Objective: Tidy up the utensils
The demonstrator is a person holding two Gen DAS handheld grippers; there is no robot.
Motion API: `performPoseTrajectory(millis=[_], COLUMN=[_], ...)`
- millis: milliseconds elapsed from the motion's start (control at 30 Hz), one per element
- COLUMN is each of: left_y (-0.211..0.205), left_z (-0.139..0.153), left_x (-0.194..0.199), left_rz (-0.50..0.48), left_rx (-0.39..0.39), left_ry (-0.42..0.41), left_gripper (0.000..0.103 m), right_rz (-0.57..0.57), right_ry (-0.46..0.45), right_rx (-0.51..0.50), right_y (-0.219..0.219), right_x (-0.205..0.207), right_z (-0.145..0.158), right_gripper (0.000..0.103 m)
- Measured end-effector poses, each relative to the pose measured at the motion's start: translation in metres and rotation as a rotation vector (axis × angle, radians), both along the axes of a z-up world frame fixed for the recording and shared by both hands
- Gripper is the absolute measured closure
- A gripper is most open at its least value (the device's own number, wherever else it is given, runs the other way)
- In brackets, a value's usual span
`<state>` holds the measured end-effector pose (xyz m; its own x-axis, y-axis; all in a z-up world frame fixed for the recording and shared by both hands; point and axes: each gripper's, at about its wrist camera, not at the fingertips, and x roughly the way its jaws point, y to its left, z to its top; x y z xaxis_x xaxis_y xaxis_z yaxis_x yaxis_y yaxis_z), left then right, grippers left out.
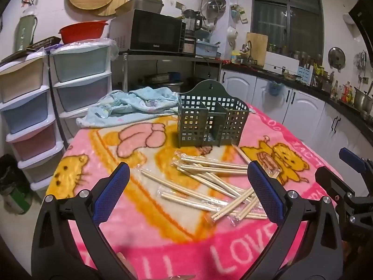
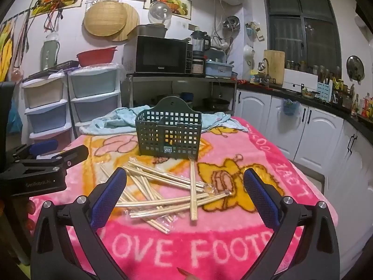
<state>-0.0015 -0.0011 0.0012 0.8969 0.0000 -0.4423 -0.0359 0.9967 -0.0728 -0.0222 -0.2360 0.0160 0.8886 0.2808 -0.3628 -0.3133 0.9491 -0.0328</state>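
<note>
**Both grippers wide apart over loose chopsticks; holder empty**

Table covered by pink fleece blanket (image 1: 163,233) with yellow cartoon animals and white lettering. Dark green perforated plastic utensil holder (image 1: 211,119) standing upright near the middle of the blanket, tall scalloped back panel with hanging hole, inner dividers forming several compartments. Nothing visible standing in the compartments.

Pale wooden chopsticks (image 1: 205,182), many in clear plastic sleeves, scattered in a loose crossed pile on the blanket, just in front of the holder. One pair lying nearly at right angles to the rest in the right wrist view (image 2: 193,193), far end close to the holder's base; touching or not: cannot tell.

Left gripper (image 1: 188,191): black frame, blue textured pads, jaws spread fully, nothing between the pads. Tilted slightly downward above the near side of the pile. Also seen from the side at the left edge of the right wrist view (image 2: 44,154).

Right gripper (image 2: 185,193): same build, jaws spread fully, holding nothing, tilted slightly downward above the pile. Partly visible at the right edge of the left wrist view (image 1: 349,175).

Crumpled light blue patterned cloth (image 1: 130,107) on the far end of the table, behind the holder. Behind that: pastel plastic drawer towers (image 1: 79,79), black microwave oven (image 1: 156,32) on a metal shelf, white kitchen cabinets (image 1: 303,107) along the right.
</note>
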Motion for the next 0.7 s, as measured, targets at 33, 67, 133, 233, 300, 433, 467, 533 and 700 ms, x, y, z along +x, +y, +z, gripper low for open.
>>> performPoseTrajectory(millis=[33, 67, 133, 233, 300, 433, 467, 533, 700], left_y=[-0.0004, -0.001, -0.0026, 0.0011, 0.0009, 0.0008, 0.0009, 0.0009, 0.0008], left_z=[0.0005, 0.001, 0.0019, -0.0013, -0.0015, -0.0016, -0.0017, -0.0017, -0.0017], left_x=[-0.0006, -0.0012, -0.0023, 0.0016, 0.0018, 0.002, 0.0019, 0.0019, 0.0018], left_rz=[-0.001, -0.002, -0.003, 0.002, 0.001, 0.001, 0.001, 0.002, 0.001], left_rx=[-0.001, -0.001, 0.0, -0.007, -0.007, -0.007, -0.007, -0.007, -0.008], left_ry=[-0.001, -0.002, -0.001, 0.007, 0.006, 0.005, 0.005, 0.004, 0.004], left_gripper=[0.01, 0.01, 0.01, 0.01, 0.01, 0.01, 0.01, 0.01, 0.01], right_rz=[0.002, 0.0, 0.001, 0.001, 0.0, 0.0, 0.0, -0.001, 0.0], right_ry=[0.015, 0.015, 0.012, 0.008, 0.007, 0.009, 0.008, 0.009, 0.008], right_rx=[0.013, 0.013, 0.011, 0.01, 0.009, 0.007, 0.007, 0.008, 0.008], right_y=[-0.0006, -0.0005, -0.0002, -0.0007, -0.0012, 0.0003, 0.0, -0.0007, -0.0014], right_x=[0.001, 0.0008, 0.0005, 0.0006, 0.001, 0.0003, 0.0005, 0.0006, 0.0007], right_z=[-0.0002, -0.0002, 0.0001, 0.0004, 0.0005, 0.0008, 0.0012, 0.0015, 0.0022], right_gripper=[0.006, 0.006, 0.006, 0.006, 0.006, 0.006, 0.006, 0.006, 0.006])
